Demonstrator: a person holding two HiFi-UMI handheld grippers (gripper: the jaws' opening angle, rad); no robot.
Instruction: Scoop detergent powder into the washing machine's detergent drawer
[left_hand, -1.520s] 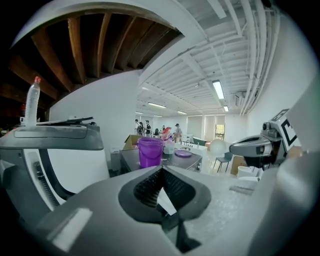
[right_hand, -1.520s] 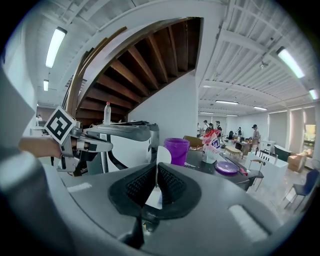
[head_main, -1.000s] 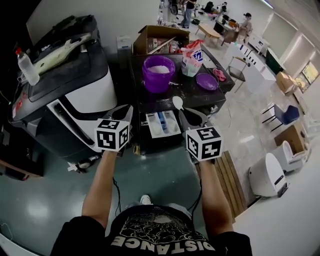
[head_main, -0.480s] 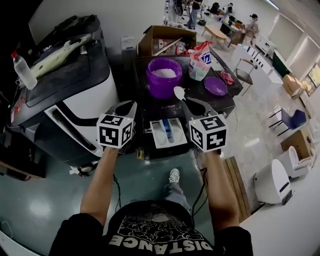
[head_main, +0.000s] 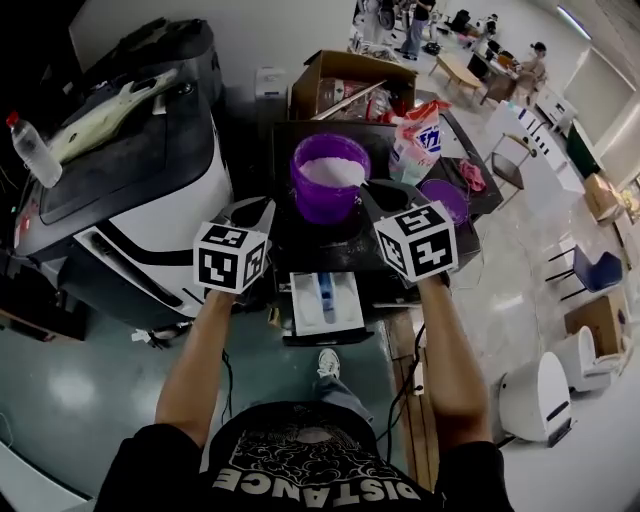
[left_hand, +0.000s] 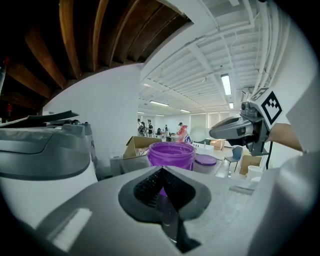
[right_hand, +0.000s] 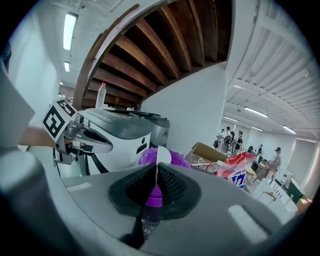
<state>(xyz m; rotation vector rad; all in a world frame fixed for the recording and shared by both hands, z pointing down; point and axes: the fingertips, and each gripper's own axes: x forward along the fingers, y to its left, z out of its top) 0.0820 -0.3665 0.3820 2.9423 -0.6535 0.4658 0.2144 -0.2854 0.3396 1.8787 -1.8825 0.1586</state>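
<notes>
Far left of the purple tub (head_main: 330, 175), a water bottle (head_main: 30, 150) lies on a grey-and-white machine (head_main: 130, 200). Nearer the tub's left side, the left gripper (head_main: 250, 210) hovers with its jaws pressed together and nothing between them. The tub itself stands open on a dark top (head_main: 300, 240), with white powder (head_main: 330, 170) inside. Straight in front of the tub and lower down, the detergent drawer (head_main: 300, 305) is pulled out. At the tub's right rim, the right gripper (head_main: 385, 190) pinches the thin handle of a scoop (right_hand: 162, 156), whose white bowl points toward the tub; whether it touches the powder cannot be told. Right of the tub stand a detergent bag (head_main: 418, 140) and a purple lid (head_main: 445, 195).
</notes>
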